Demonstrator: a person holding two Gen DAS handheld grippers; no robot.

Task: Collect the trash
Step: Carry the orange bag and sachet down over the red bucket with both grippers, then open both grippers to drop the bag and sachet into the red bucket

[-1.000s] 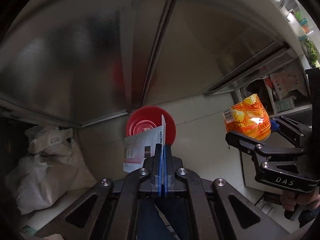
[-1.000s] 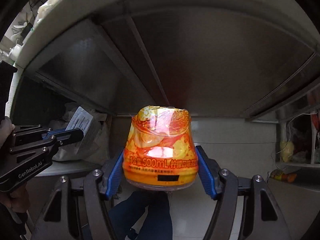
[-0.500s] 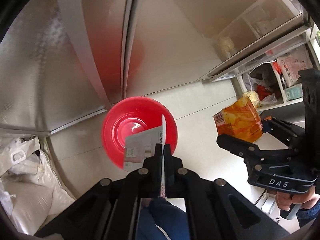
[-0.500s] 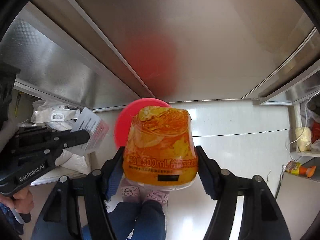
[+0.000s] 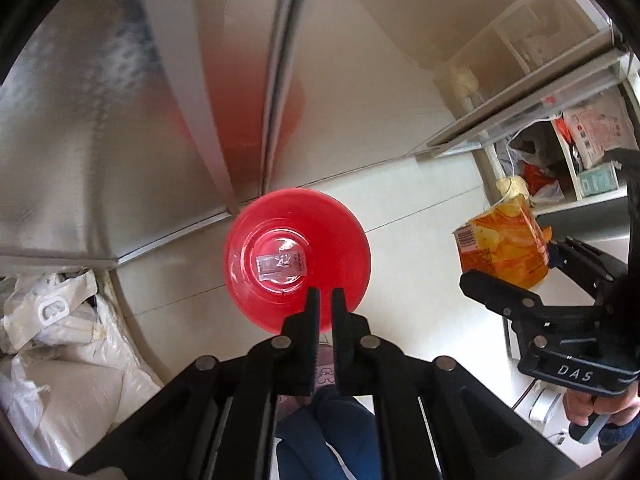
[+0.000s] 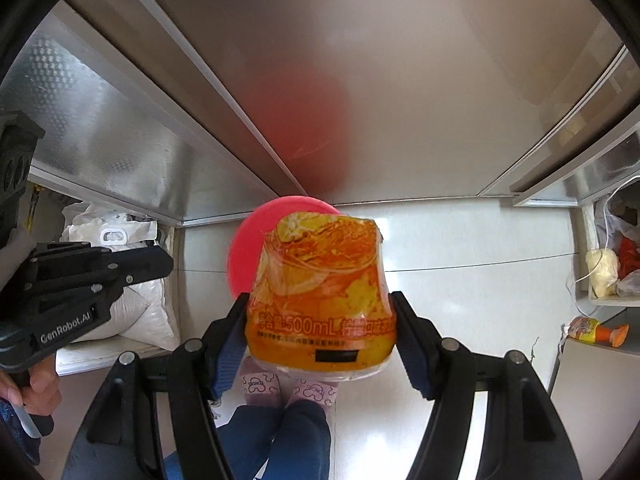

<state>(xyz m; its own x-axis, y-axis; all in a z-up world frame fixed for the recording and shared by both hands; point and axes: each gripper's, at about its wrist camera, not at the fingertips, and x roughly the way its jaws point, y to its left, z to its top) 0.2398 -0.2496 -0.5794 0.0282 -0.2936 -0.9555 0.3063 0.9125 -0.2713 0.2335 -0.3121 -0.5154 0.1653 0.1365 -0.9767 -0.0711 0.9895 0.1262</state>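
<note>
both wrist views face steeply down, sharing red bin (image 5: 296, 264)

Bare pale floor (image 5: 416, 264) lies open right of the red bin (image 5: 298, 266); metal cabinets (image 5: 120, 120) and white sacks (image 5: 68, 364) block behind and left.

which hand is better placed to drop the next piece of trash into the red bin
Right: its gripper holds the orange bottle close to the red bin. The left gripper is empty, its paper lying in the bin.
</note>
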